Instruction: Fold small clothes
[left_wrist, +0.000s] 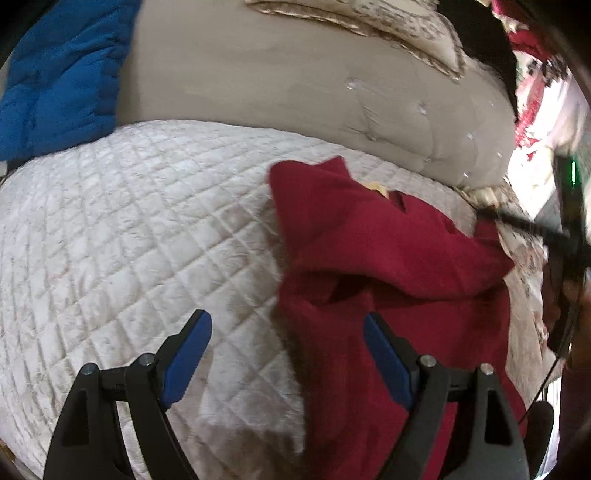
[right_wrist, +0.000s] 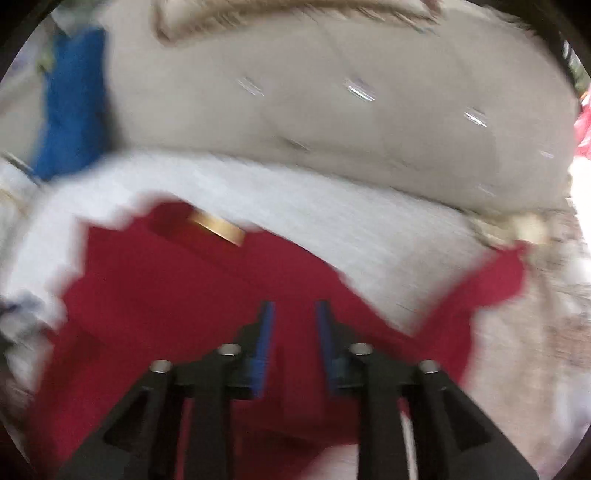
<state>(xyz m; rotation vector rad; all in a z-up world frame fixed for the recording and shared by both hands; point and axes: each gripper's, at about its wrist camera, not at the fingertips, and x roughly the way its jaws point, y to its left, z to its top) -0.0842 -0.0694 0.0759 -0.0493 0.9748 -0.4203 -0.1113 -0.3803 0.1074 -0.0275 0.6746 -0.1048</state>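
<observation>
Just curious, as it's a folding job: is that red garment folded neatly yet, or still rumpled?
Still rumpled. The red garment lies in loose, uneven folds on the white quilt, one part trailing off sideways. The right-wrist view is blurred.

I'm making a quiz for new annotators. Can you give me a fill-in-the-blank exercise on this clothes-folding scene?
1. The garment on the quilted cover is ____ in colour.
2. The left gripper has its jaws wide ____.
3. The padded item at the far left of the bed is ____.
4. The right gripper hovers over the ____.

Missing words: red; open; blue; garment
</observation>
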